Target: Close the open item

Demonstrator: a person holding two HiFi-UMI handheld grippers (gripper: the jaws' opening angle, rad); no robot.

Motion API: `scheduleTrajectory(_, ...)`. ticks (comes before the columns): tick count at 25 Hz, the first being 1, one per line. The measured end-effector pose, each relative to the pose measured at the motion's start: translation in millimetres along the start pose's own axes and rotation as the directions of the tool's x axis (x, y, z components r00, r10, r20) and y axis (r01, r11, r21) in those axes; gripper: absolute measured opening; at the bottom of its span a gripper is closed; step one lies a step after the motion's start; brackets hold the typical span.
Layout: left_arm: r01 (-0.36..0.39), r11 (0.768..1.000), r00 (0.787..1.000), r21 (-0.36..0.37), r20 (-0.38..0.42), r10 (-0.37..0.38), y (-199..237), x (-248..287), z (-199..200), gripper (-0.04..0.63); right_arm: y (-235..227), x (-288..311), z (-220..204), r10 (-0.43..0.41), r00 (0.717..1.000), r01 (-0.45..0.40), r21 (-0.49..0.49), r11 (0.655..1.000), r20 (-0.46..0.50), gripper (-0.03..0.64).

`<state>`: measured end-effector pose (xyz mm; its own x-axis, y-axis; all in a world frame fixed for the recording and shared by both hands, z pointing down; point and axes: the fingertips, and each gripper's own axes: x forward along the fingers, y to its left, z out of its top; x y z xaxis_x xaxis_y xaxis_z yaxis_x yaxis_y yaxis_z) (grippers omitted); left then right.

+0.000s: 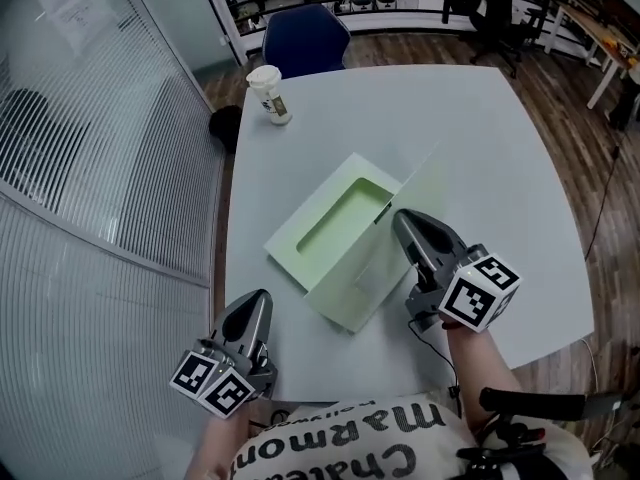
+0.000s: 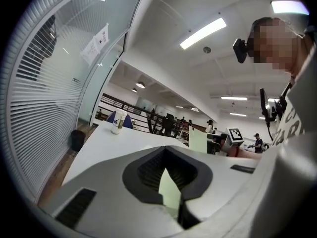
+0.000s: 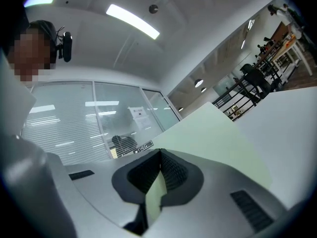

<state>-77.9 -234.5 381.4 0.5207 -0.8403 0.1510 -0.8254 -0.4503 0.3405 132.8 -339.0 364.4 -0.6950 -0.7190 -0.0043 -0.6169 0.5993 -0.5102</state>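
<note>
Box: pale green, lies open near the middle of the white tabletop, its shallow tray facing up.
Lid: hinged along the tray's right side and raised, tilted away from the tray.
Right gripper: tips at the lid's upper edge, above the tray's right rim. In the right gripper view the jaws are pressed together, with the lid's broad green face just beyond them. I cannot tell whether they touch it.
Left gripper: near the tabletop's front left edge, well apart from the box, jaws together with nothing between them.
Paper cup: upright at the far left corner.
Blue chair: beyond the cup.
</note>
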Motion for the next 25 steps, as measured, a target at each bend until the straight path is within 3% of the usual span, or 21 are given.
scheduleTrajectory(6, 0.039, 0.999, 0.999, 0.038, -0.032, -0.038, 6, 17, -1, -0.009, 2, 1, 2, -0.037, 0.999, 0.036, -0.072, 0.997, -0.015, 0.000)
scheduleTrajectory(9, 0.045, 0.998, 0.994, 0.044, -0.098, -0.040, 18, 29, -11, -0.009, 2, 1, 2, -0.087, 0.996, 0.083, -0.112, 0.990, -0.029, 0.001)
scheduleTrajectory(12, 0.099, 0.994, 0.984, 0.041, -0.151, -0.092, 27, 42, -15, -0.009, 3, 8, 1, -0.134, 0.990, 0.126, -0.152, 0.980, -0.043, 0.000)
scheduleTrajectory(16, 0.206, 0.978, 0.969, 0.015, -0.141, -0.202, 60, 65, -16, -0.009, -5, 43, -17, -0.199, 0.978, 0.181, -0.230, 0.956, -0.058, 0.000)
scheduleTrajectory(20, 0.245, 0.969, 0.958, -0.023, -0.147, -0.245, 91, 79, -27, -0.009, -14, 74, -34, -0.250, 0.966, 0.223, -0.275, 0.935, -0.067, 0.001)
scheduleTrajectory(25, 0.290, 0.956, 0.948, -0.037, -0.122, -0.292, 99, 84, -32, -0.009, -18, 90, -42, -0.292, 0.954, 0.254, -0.338, 0.906, -0.064, 0.001)
